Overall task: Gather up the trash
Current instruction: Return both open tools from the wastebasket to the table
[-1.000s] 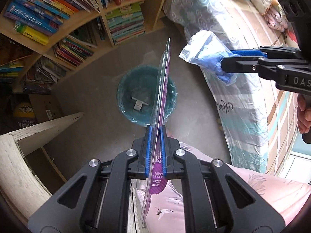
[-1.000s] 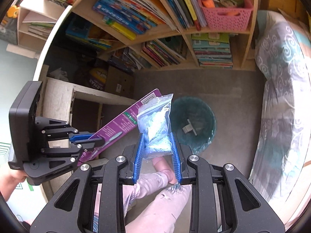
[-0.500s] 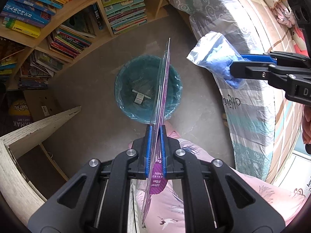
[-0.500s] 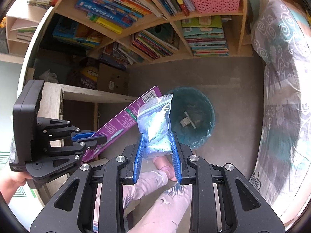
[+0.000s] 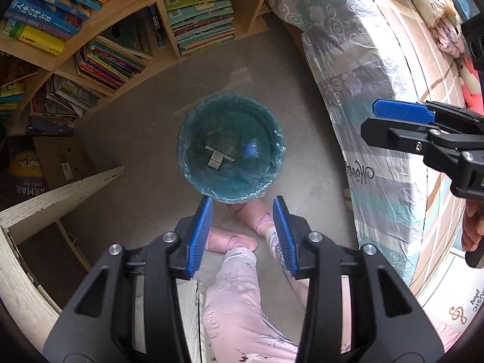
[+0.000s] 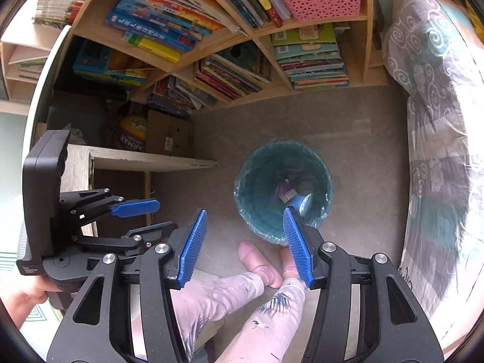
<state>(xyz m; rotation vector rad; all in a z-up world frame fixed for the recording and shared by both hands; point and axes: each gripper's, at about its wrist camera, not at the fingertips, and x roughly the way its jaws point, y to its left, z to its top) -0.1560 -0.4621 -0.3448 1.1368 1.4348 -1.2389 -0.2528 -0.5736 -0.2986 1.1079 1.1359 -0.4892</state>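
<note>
A teal trash bin (image 5: 193, 121) lined with a clear bag stands on the grey floor below both grippers. In it lie a clear bag of blue stuff (image 5: 250, 149) and small white scraps (image 5: 216, 158). The right wrist view shows the same bin (image 6: 257, 175) with the blue bag (image 6: 302, 204) and a purple package (image 6: 283, 188) inside. My left gripper (image 5: 242, 233) hangs above the bin's near rim, its jaws opening with nothing between them. The right gripper (image 6: 245, 242) is likewise opening and bare. Each shows in the other's view: the right gripper (image 5: 373, 121) and the left gripper (image 6: 166, 215).
A wooden bookshelf (image 5: 127, 21) packed with books curves behind the bin. A bed with patterned covers (image 5: 378, 96) runs along the right. A white wooden board (image 5: 60, 199) and a cardboard box (image 5: 63, 163) sit at the left. The person's legs and pink slippers (image 5: 233, 242) are beside the bin.
Both grippers have opened. The purple package left the left gripper and the blue bag left the right gripper; both now lie in the bin. Both hands sank a little.
</note>
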